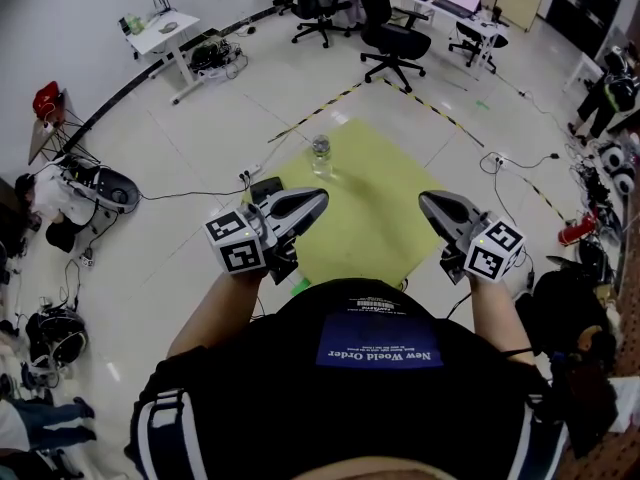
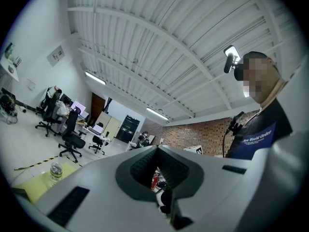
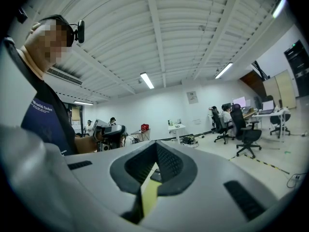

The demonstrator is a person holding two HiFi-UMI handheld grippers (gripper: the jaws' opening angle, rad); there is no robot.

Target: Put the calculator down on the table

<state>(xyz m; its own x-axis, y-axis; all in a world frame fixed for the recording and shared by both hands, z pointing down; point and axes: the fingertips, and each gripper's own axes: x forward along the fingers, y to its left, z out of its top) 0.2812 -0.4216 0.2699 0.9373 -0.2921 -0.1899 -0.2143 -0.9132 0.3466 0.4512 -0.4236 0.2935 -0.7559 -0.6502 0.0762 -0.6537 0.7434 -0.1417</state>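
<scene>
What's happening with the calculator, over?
Left gripper shut, empty. Right gripper shut, empty. Dark flat thing, likely calculator, on yellow table. Water bottle stands apart.

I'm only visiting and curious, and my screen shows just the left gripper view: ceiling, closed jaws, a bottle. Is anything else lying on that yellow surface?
Observer: Yes. The head view shows a dark flat thing, possibly the calculator, lying at the left corner of the yellow-green table.
Operator: What is the other gripper doing?
Observer: The right gripper has its jaws together, with nothing between them.
</scene>
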